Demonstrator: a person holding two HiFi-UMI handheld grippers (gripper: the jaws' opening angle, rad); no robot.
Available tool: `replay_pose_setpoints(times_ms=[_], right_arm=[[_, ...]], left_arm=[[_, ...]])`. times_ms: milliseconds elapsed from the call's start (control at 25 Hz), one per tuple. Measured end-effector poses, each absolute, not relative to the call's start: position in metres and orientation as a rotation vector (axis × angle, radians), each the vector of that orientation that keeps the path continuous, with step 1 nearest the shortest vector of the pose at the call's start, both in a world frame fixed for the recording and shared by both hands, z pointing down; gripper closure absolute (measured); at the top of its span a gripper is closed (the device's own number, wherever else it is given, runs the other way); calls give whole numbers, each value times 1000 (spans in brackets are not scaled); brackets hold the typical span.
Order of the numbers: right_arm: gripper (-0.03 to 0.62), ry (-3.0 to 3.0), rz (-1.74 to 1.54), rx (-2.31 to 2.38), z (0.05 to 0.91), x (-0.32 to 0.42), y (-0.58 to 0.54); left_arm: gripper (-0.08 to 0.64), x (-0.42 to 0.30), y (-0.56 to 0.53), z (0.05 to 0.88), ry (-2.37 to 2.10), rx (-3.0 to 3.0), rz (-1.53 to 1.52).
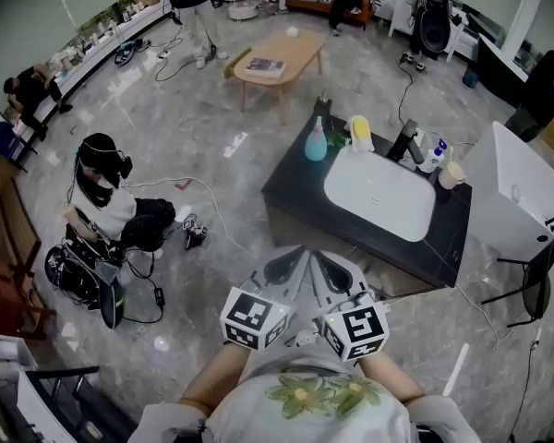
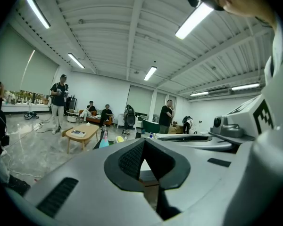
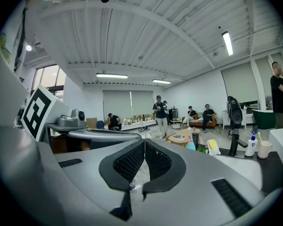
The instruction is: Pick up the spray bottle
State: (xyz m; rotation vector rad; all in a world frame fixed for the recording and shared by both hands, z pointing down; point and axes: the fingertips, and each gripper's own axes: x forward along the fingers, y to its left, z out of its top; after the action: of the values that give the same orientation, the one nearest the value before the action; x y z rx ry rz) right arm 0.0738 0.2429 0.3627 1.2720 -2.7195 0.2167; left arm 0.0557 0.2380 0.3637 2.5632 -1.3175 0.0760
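Observation:
The spray bottle (image 1: 316,141) is teal with a pink top and stands at the far left corner of a dark counter (image 1: 295,187), beside a white sink (image 1: 380,197). It shows small in the left gripper view (image 2: 104,141) and in the right gripper view (image 3: 191,144). My left gripper (image 1: 294,255) and right gripper (image 1: 321,258) are side by side close to my body, short of the counter's near edge and well apart from the bottle. Both point roughly level toward the counter. Each has its pads met at the tips with nothing between them.
On the counter also stand a yellow object (image 1: 359,132), a black faucet (image 1: 406,141), a white bottle with a blue cap (image 1: 433,155) and a cup (image 1: 451,173). A person sits on the floor at left (image 1: 102,192). A wooden coffee table (image 1: 282,53) is beyond the counter.

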Motion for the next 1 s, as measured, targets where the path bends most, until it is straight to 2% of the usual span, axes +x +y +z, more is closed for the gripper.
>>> replay_pose_setpoints(times_ms=[1000], right_arm=[[569, -2623, 289, 1355, 386, -10, 126]], left_arm=[[551, -28, 120, 387, -1224, 2556, 74]])
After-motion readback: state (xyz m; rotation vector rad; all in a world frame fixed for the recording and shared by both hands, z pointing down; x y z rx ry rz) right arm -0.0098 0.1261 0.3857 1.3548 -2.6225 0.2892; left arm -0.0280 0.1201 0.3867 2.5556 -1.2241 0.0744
